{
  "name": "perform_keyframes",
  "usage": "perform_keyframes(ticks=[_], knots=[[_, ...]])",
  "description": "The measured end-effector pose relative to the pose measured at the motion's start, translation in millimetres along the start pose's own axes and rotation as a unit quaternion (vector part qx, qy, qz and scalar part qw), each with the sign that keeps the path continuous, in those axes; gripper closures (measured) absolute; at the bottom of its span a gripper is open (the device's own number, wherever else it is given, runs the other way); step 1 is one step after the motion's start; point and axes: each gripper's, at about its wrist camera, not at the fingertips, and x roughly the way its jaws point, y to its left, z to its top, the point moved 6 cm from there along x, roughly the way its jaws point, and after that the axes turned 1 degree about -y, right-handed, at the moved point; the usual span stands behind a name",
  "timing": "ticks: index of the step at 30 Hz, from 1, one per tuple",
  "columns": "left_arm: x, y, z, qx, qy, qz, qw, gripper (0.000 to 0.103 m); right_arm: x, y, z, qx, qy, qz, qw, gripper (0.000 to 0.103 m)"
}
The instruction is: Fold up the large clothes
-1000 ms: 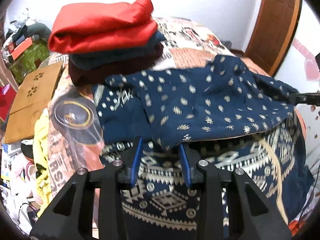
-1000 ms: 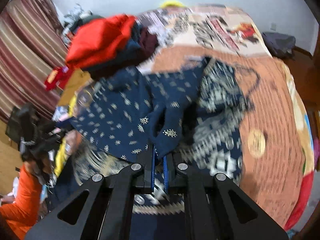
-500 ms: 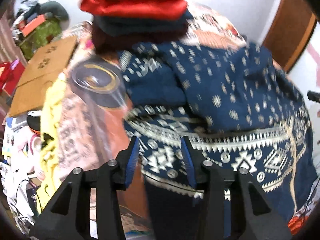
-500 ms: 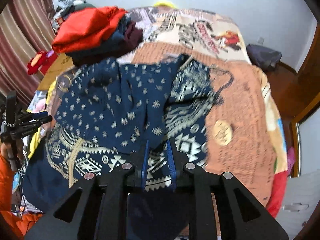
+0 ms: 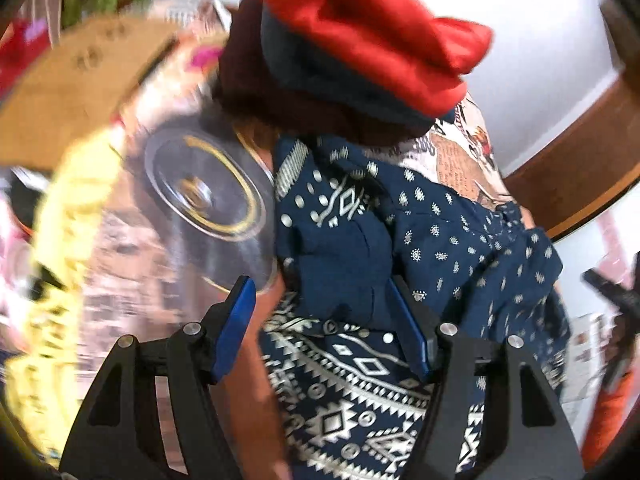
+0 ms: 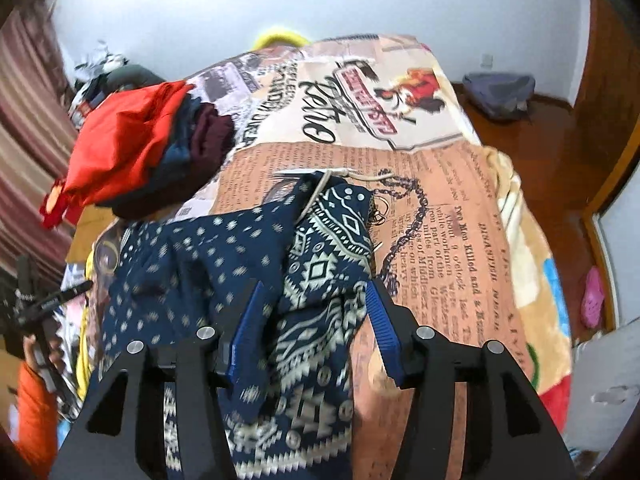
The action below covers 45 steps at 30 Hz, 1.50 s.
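I had the left gripper (image 5: 320,316) spread wide over the near edge of the navy patterned garment (image 5: 400,240), which lay half folded on the printed bedspread (image 6: 440,208). My right gripper (image 6: 316,316) was also spread wide, its fingers straddling a bunched fold of that garment. A stack of folded clothes (image 6: 136,148) sat just beyond it.

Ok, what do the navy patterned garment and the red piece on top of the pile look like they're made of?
Navy patterned garment: looks like thin woven fabric, matte, with a printed cream pattern; it drapes and creases softly. Cotton or rayon, can't tell which.
Red piece: smooth fabric with a slight sheen and puffy rounded folds, possibly a synthetic jacket shell; uncertain.
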Motion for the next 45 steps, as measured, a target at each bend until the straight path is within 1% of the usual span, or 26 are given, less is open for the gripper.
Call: perform_keyframes(ticks=[2,5,6,9,12,13,14,16,17,18,19,20,21,22,24,28,30,33,35,38,41,43,45], knots=[[18,3,-4,-0.018,0.024,-0.023,0.9993,0.037,16,-11,3,0.018,0.016,0.003,1.000,0.054],[44,12,-10,-0.034,0.048,-0.017,0.9981,0.037,44,-28,1,0.045,0.044,-0.001,0.998,0.054],[49,14,-12,-0.039,0.050,-0.020,0.9978,0.037,50,-32,0,0.050,0.050,0.001,0.997,0.054],[56,13,-12,-0.060,0.043,-0.061,0.9954,0.037,71,-41,-5,0.073,0.072,0.015,0.995,0.054],[64,8,-9,-0.072,0.050,-0.100,0.9910,0.037,77,-39,-3,0.071,0.060,0.032,0.995,0.053],[68,4,-8,-0.072,0.053,-0.108,0.9902,0.037,79,-37,-2,0.071,0.062,0.039,0.995,0.053],[71,1,-6,-0.070,0.052,-0.107,0.9904,0.038,83,-33,-2,0.071,0.064,0.050,0.994,0.053],[78,-4,-4,-0.063,0.048,-0.087,0.9931,0.057,93,-25,-3,0.070,0.073,0.075,0.992,0.051],[83,-7,-3,-0.062,0.049,-0.082,0.9934,0.060,96,-21,-3,0.066,0.074,0.080,0.992,0.054],[86,-10,-1,-0.064,0.049,-0.081,0.9935,0.069,100,-18,-3,0.060,0.072,0.073,0.993,0.057],[88,-14,-1,-0.063,0.053,-0.080,0.9934,0.077,102,-16,-3,0.058,0.071,0.067,0.994,0.071],[90,-18,0,-0.059,0.053,-0.074,0.9941,0.079,103,-15,-2,0.057,0.072,0.057,0.994,0.082],[90,-24,4,-0.050,0.051,-0.059,0.9957,0.083,102,-12,-1,0.057,0.072,0.060,0.994,0.083],[87,-30,8,-0.035,0.050,-0.044,0.9971,0.085,100,-12,3,0.055,0.067,0.063,0.994,0.089],[76,-46,19,-0.007,0.038,-0.023,0.9990,0.087,88,-5,12,0.039,0.049,0.066,0.996,0.091],[44,-82,54,0.038,-0.003,-0.022,0.9990,0.089,56,15,40,0.008,-0.001,0.068,0.998,0.092],[34,-95,69,0.056,-0.021,-0.014,0.9981,0.089,44,26,52,-0.006,-0.023,0.067,0.997,0.092],[33,-106,85,0.070,-0.034,0.002,0.9969,0.089,36,35,69,-0.017,-0.052,0.058,0.997,0.092],[41,-103,90,0.065,-0.033,0.015,0.9972,0.089,40,34,75,-0.015,-0.059,0.049,0.997,0.092],[66,-94,83,0.060,-0.009,0.032,0.9976,0.088,65,26,73,-0.013,-0.038,0.026,0.999,0.091],[95,-86,70,0.064,0.022,0.063,0.9957,0.084,103,7,59,-0.002,0.014,-0.003,1.000,0.091],[112,-82,61,0.072,0.038,0.081,0.9934,0.076,123,-7,47,0.004,0.047,-0.015,0.999,0.089],[121,-85,57,0.068,0.038,0.082,0.9935,0.072,129,-17,40,0.025,0.070,-0.006,0.997,0.086]])
